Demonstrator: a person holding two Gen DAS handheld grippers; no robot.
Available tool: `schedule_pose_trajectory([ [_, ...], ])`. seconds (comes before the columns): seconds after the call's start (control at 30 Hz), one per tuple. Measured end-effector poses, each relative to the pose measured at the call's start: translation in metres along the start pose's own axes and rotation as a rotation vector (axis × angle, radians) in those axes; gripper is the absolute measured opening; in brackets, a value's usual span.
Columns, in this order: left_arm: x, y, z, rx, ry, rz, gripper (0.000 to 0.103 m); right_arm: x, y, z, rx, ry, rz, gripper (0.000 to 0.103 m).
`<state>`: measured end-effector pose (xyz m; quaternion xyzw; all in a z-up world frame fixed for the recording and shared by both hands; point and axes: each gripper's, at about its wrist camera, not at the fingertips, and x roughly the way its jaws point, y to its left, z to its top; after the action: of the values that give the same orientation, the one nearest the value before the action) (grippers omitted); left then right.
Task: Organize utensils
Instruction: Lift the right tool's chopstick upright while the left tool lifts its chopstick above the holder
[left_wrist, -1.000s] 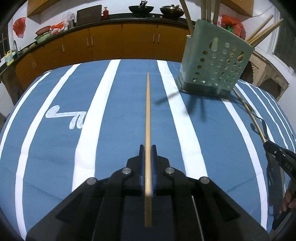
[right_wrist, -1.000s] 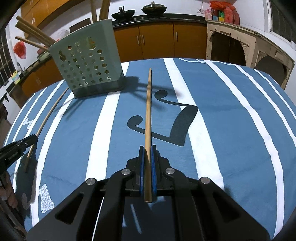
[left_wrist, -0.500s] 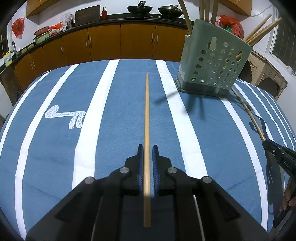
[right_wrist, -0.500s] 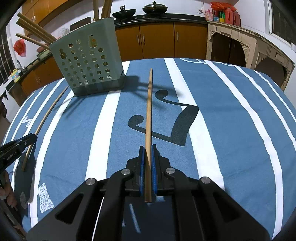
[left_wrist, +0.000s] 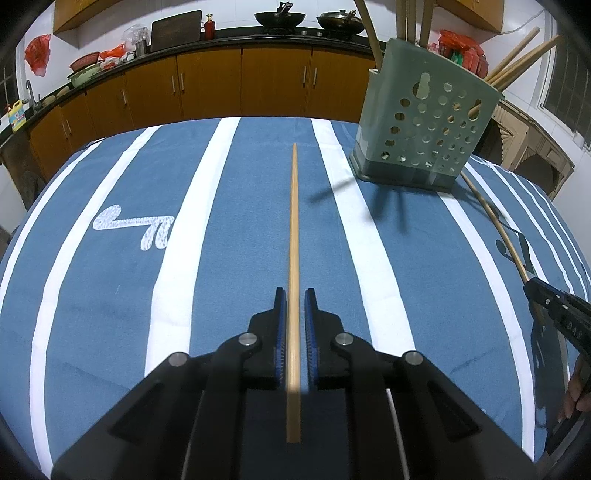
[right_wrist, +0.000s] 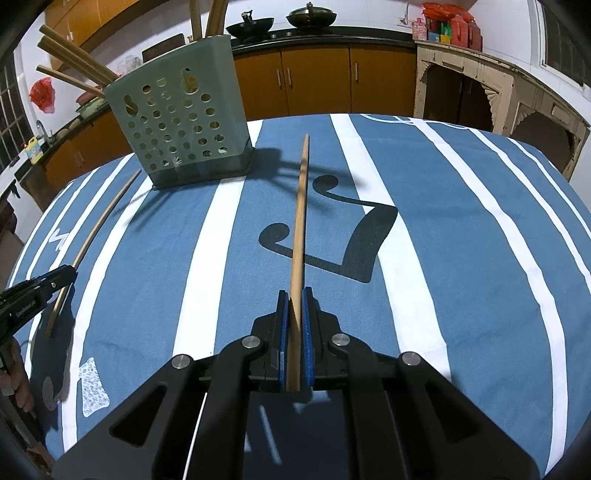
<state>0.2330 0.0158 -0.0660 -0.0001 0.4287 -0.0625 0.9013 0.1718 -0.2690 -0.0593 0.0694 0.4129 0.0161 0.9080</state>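
Observation:
A long wooden chopstick (left_wrist: 294, 229) runs straight ahead between the jaws of my left gripper (left_wrist: 294, 292). The jaws stand slightly apart, with a thin gap showing on each side of the stick. My right gripper (right_wrist: 294, 293) is shut on a second chopstick (right_wrist: 301, 206), which points ahead over the cloth. A green perforated utensil holder (left_wrist: 424, 122) (right_wrist: 181, 122) stands upright on the table with several wooden sticks in it. It is ahead and to the right of the left gripper, and ahead and to the left of the right one.
The table (left_wrist: 110, 295) wears a blue cloth with white stripes. Orange cabinets (left_wrist: 207, 88) and a counter with woks line the far wall. A pale wooden stand (right_wrist: 469, 92) is at the back right. A hand (left_wrist: 576, 391) shows at the left wrist view's right edge.
The left gripper's jaws have parted a little, so the chopstick is no longer pinched. The right gripper still holds its chopstick and has not moved.

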Motion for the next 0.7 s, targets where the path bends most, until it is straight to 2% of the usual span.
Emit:
schedule_pose_trajectory([
  [0.13,-0.001,0.000,-0.002,0.007,0.002,-0.003,0.008,-0.002,-0.004,0.001,0.009,-0.001,0.027,0.008],
  [0.33,-0.015,0.004,-0.004,0.019,-0.005,-0.011,0.008,-0.025,-0.006,0.006,0.013,-0.084,0.046,0.008],
  [0.7,-0.066,0.010,0.018,0.013,-0.144,-0.036,0.008,-0.058,-0.014,0.026,0.034,-0.203,0.049,0.008],
])
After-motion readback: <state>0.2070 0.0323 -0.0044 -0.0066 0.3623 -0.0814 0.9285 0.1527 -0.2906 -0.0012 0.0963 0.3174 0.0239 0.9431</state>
